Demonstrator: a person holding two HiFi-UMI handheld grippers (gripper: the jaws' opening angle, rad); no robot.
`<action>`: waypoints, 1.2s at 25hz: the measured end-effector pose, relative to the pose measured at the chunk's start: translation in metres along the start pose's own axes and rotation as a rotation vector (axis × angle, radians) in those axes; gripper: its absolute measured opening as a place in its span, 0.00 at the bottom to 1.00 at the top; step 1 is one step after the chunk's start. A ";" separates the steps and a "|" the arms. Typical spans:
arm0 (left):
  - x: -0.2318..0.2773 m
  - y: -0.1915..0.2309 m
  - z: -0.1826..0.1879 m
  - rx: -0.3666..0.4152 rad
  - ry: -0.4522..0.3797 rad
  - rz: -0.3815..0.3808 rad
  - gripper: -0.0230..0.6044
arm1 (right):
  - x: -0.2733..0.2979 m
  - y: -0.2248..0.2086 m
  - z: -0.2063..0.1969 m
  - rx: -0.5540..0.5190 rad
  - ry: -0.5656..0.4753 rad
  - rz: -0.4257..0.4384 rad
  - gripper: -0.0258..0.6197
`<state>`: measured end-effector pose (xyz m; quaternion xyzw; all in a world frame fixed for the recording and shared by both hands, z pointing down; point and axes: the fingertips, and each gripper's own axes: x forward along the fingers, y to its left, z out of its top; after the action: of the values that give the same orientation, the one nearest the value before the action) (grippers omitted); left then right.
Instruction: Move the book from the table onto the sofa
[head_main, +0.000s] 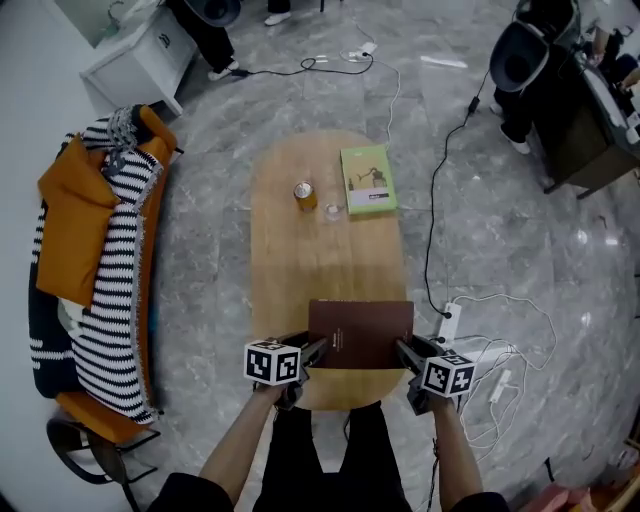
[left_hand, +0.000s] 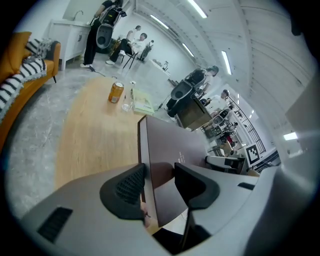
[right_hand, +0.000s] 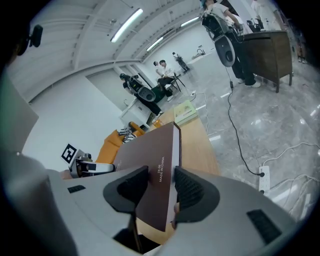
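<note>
The left gripper (head_main: 312, 350) and the right gripper (head_main: 405, 350) are each clamping opposite edges of the dark brown rectangular hardcover book (head_main: 362, 332), holding it above the near end of the oval wooden table (head_main: 320, 260).

My left gripper (head_main: 316, 349) and right gripper (head_main: 403, 349) are grey with black ribbed pads, and each carries a cube of black-and-white square markers. Between them, the flat rectangular hardcover book (head_main: 360, 333) is dark maroon-brown with tiny pale lettering. Beyond it, the oval wooden worktop (head_main: 320, 260) is pale honey. Farther ahead are a green paperback (head_main: 368, 180) and a gold-orange can (head_main: 305, 195). Off my left gripper, the orange sofa (head_main: 98, 420) has a black-and-white striped knit throw (head_main: 110, 320). The stone floor (head_main: 200, 260) is mottled grey.
</note>
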<state>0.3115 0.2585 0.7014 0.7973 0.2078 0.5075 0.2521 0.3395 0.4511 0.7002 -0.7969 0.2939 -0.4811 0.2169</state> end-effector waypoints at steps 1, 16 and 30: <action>-0.009 -0.008 0.002 0.008 -0.003 -0.001 0.35 | -0.009 0.008 0.003 0.000 -0.008 0.002 0.33; -0.138 -0.114 0.019 0.110 -0.057 -0.041 0.35 | -0.139 0.117 0.020 0.023 -0.144 0.003 0.33; -0.152 -0.123 -0.003 0.122 -0.063 -0.046 0.34 | -0.154 0.121 -0.004 0.033 -0.179 0.017 0.33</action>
<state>0.2386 0.2664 0.5202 0.8218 0.2487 0.4624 0.2213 0.2486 0.4664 0.5273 -0.8304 0.2722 -0.4110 0.2596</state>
